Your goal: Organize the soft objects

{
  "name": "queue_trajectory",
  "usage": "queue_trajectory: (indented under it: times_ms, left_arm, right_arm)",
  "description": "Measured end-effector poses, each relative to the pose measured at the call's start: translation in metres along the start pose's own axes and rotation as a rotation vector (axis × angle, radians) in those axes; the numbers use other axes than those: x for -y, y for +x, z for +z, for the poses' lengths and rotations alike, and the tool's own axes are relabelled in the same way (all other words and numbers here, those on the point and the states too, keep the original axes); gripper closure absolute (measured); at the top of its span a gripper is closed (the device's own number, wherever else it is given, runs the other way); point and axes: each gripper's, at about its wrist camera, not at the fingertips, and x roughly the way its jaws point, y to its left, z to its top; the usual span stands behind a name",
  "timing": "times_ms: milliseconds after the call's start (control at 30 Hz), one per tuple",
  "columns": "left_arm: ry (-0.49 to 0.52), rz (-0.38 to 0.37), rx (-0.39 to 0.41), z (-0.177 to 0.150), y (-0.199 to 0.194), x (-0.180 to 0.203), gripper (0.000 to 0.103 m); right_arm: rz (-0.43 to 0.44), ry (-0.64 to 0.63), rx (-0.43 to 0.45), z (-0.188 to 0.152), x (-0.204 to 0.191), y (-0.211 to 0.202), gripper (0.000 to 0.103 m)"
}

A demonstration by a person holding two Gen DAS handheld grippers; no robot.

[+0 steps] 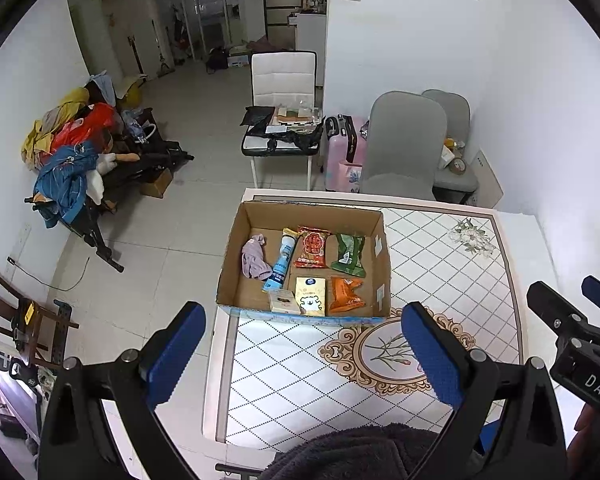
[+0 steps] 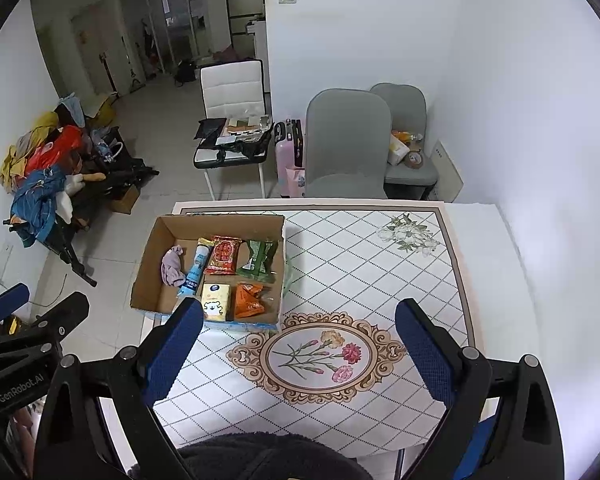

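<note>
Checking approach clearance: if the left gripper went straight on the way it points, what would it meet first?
Probably the cardboard box, near its front wall. The left gripper is open, empty and aimed over the table toward it; nothing shows between, though depth is hard to judge.

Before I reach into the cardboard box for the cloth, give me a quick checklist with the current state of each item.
1. Left gripper open and empty: ok.
2. Right gripper open and empty: ok.
3. Purple cloth in view, uncovered, at the left end of the cardboard box: ok.
4. Blue tube lies right beside the cloth, may get nudged: not ok.
5. Box fully on the table: not ok, its left end overhangs the edge.
6. Cloth snagged on anything: cannot tell.
</note>
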Motion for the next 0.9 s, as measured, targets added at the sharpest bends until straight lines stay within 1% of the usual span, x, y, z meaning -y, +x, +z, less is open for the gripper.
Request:
queue_trajectory:
  times_ms: [267,567,900]
  left_arm:
    - [0.007,-0.008,-0.001,0.0032,0.0027,0.0008,0.003]
    - [0.011,-0.013,0.002,0.0033,0.0048,0.0033,0.003]
    - [0.007,-0.022,-0.017,0.0017,0.0088,0.0062,0.003]
  right_arm:
    - [-0.014,-0.002,0.004,0.0010,-0.0007,0.0013,0.005]
    - [-0.009,0.002,0.001,0.0020,-0.0010,0.0019,0.005]
    - [-0.009,0.005,-0.014,0.0025,-0.0011,0.0030,0.005]
